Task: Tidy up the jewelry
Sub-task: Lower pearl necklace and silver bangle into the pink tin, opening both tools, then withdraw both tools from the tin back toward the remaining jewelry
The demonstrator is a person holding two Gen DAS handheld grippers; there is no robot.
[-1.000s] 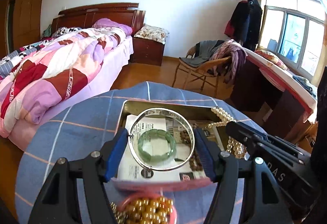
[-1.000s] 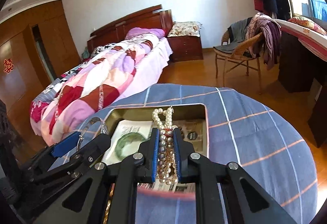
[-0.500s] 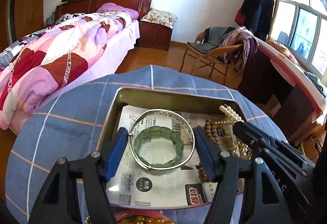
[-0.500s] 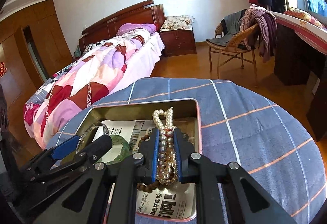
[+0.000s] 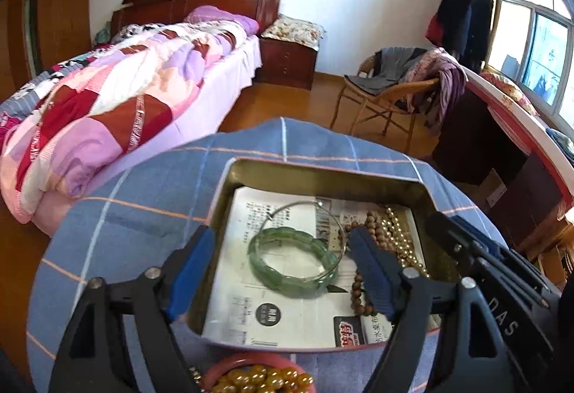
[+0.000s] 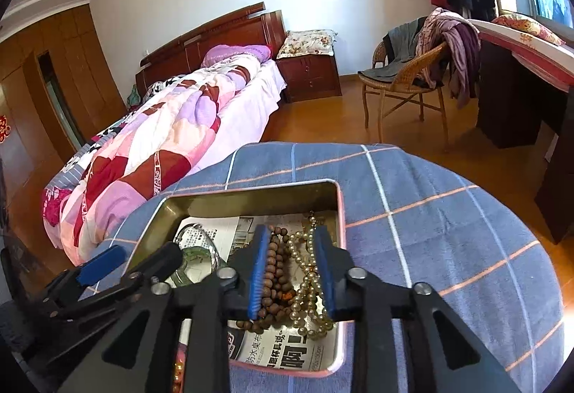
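The left claw (image 5: 278, 267) was opening around the silver bangle (image 5: 324, 213) in the tin (image 5: 323, 174); the right claw (image 6: 290, 271) was opening, pearl necklace (image 6: 306, 271) lying loose between its pads.

A tin (image 5: 323, 178) is sitting on the desk (image 5: 143, 213), holding a bangle (image 5: 294, 264) at left and bead strings (image 6: 305, 271) at right; a bed (image 5: 125, 88) is lying behind.
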